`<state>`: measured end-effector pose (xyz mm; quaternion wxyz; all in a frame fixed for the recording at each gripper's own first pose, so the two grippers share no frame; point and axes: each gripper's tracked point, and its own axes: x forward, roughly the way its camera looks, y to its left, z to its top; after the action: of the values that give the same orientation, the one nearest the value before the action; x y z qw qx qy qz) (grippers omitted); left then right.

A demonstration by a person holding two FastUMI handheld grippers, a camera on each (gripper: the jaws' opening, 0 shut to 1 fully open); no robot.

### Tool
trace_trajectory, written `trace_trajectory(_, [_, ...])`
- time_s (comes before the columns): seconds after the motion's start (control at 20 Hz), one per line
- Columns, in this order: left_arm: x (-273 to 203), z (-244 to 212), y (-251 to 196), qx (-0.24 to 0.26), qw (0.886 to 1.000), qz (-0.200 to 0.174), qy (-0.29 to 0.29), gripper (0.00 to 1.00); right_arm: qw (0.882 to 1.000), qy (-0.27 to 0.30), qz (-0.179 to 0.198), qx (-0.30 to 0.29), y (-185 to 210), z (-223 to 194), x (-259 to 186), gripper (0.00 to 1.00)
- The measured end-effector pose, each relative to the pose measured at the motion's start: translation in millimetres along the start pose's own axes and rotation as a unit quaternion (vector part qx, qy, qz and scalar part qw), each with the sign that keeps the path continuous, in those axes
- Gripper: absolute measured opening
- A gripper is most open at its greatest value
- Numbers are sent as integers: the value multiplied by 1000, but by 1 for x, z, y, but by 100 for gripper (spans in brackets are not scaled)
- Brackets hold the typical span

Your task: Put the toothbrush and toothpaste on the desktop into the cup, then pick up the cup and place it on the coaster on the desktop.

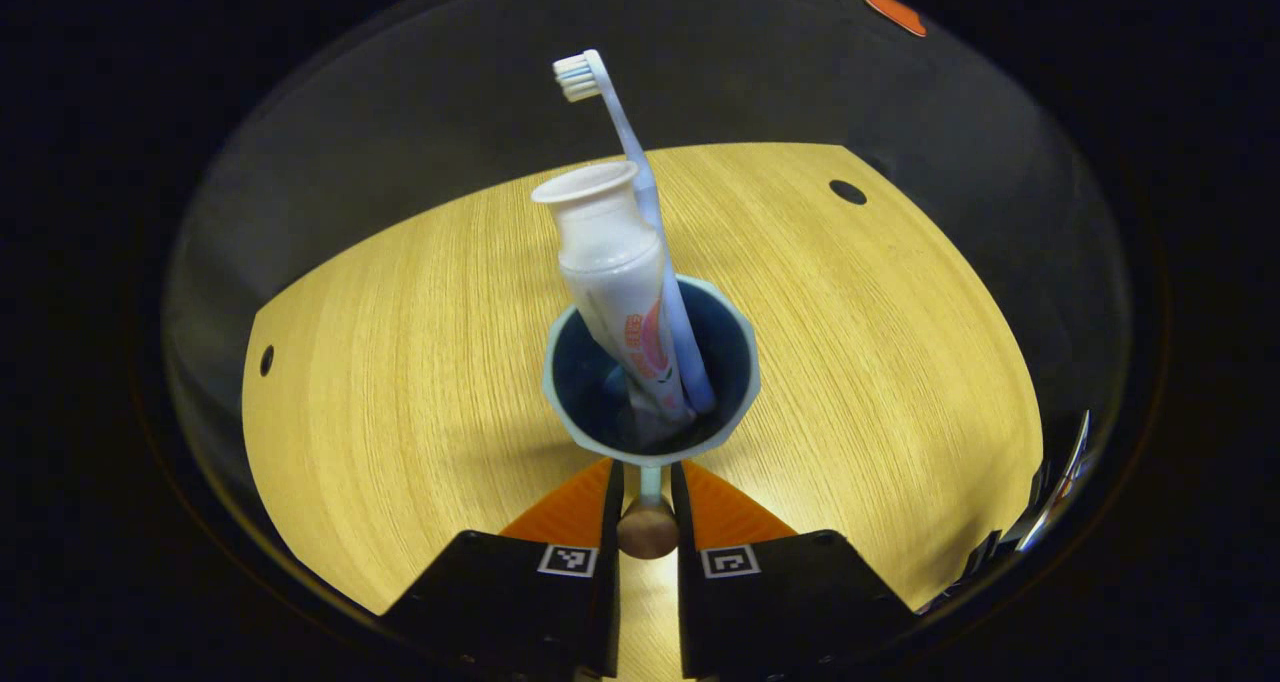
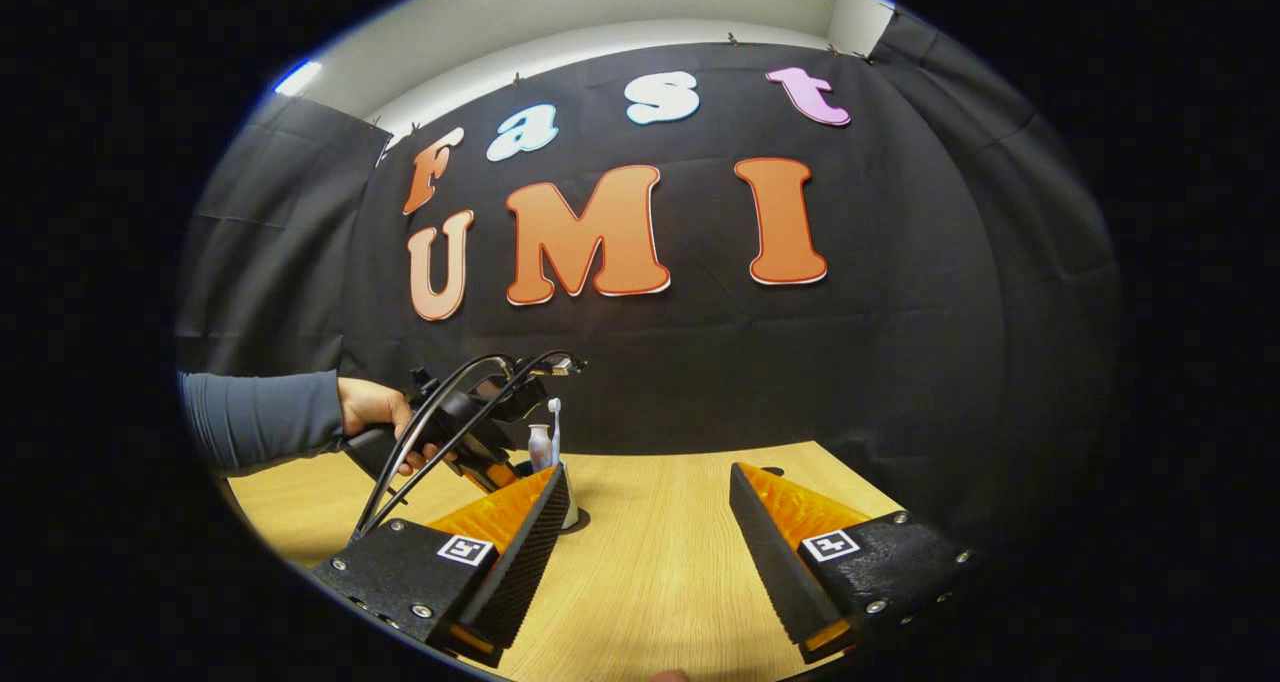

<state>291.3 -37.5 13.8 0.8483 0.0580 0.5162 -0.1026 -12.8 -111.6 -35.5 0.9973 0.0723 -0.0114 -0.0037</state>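
Observation:
A pale blue cup [image 1: 650,362] with a dark inside stands on the wooden desktop [image 1: 400,362]. In it lean a white toothpaste tube [image 1: 615,282], cap end up, and a light blue toothbrush [image 1: 640,182], bristles up. My left gripper [image 1: 647,467] is shut on the cup's thin handle, and a brown rounded piece shows between its fingers. In the right gripper view, a hand [image 2: 375,407] holds the left gripper [image 2: 470,432] at the cup [image 2: 568,507], partly hidden behind a finger. My right gripper [image 2: 650,472] is open over the desktop, holding nothing.
The desktop has two small dark holes, one at the far right [image 1: 848,192] and one at the left edge [image 1: 266,360]. Black cloth closes the booth behind the table. A grey sleeve [image 2: 260,417] reaches in from the left.

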Motion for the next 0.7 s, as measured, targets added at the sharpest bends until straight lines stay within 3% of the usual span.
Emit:
trace_trajectory(0.05, [-3, 9, 9, 6, 1000, 4, -14, 28, 1000, 6, -1, 0, -1, -4, -1, 97])
trace_trajectory(0.2, [-29, 42, 21, 14, 998, 0, -56, 89, 1000, 9, -6, 1, -3, -5, -3, 97])
trace_trajectory(0.3, [-46, 32, 24, 25, 994, 5, -103, 100, 1000, 7, -8, 4, -1, -1, 0, 97])
trace_trajectory(0.35, [-56, 41, 27, 29, 991, 11, -127, 96, 1000, 5, -8, 2, 1, 1, 2, 96])
trace_trajectory(0.5, [-89, 35, 28, 19, 980, 0, -197, 99, 1000, -10, -13, -8, 8, 15, 4, 97])
trace_trajectory(0.6, [-101, 35, 43, 6, 968, 11, -252, 99, 1000, -19, -17, -18, 14, 22, 5, 96])
trace_trajectory(0.7, [-129, 31, 56, 1, 948, 43, -315, 99, 999, -33, -19, -29, 23, 31, 6, 96])
